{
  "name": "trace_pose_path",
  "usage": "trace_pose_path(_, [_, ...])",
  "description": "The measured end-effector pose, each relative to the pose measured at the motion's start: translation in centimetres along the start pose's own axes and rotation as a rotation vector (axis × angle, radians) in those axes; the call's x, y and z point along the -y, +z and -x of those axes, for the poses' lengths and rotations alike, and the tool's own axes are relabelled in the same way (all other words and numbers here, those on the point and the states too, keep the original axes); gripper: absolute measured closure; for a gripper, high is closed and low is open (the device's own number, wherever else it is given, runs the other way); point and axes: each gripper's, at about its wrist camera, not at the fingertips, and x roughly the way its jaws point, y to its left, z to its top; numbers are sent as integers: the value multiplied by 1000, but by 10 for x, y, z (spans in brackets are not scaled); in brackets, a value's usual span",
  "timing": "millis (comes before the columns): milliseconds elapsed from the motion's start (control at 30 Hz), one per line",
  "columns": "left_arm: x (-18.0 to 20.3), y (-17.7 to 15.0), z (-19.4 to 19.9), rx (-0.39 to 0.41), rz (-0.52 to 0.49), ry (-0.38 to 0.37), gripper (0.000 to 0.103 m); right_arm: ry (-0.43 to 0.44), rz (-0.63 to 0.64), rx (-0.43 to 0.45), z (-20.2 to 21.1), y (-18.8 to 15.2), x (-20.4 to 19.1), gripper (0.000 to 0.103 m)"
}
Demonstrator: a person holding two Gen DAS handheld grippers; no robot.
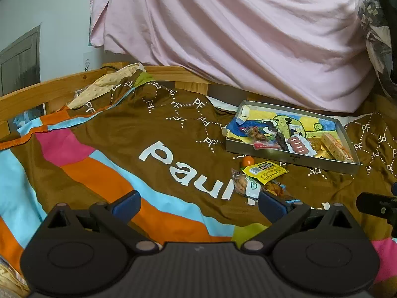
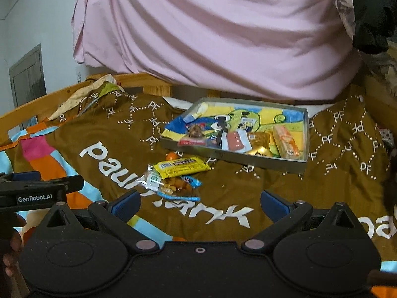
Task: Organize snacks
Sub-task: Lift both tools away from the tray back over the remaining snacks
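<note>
Currently:
Jaws: your left gripper (image 1: 198, 204) and right gripper (image 2: 199, 202) gape wide, empty.
Location: yellow crinkly foil snack packet (image 2: 181, 169) lies on brown blanket (image 2: 273, 188), near grey metal tray (image 2: 308, 134).
Handling: likely light, slippery; pinch mid-body.

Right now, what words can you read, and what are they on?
"paul": large white letters, seen upside down, on the brown blanket.
"PF": small white letters repeated across the blanket.
"GenRobot.AI": on the left tongs.
Yellow wrapper and other snack packets: print too small to read.
</note>
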Motion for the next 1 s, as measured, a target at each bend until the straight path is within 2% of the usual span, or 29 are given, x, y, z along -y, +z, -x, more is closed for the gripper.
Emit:
trace_pose_path(600, [-1,0,-2,-17,11,9,0,-35,10,-46,-7,-2,2,1])
trace_pose_path(1000, [-2,11,-10,-45,40,-25,0,-54,-21,-41,-5,2,7,1])
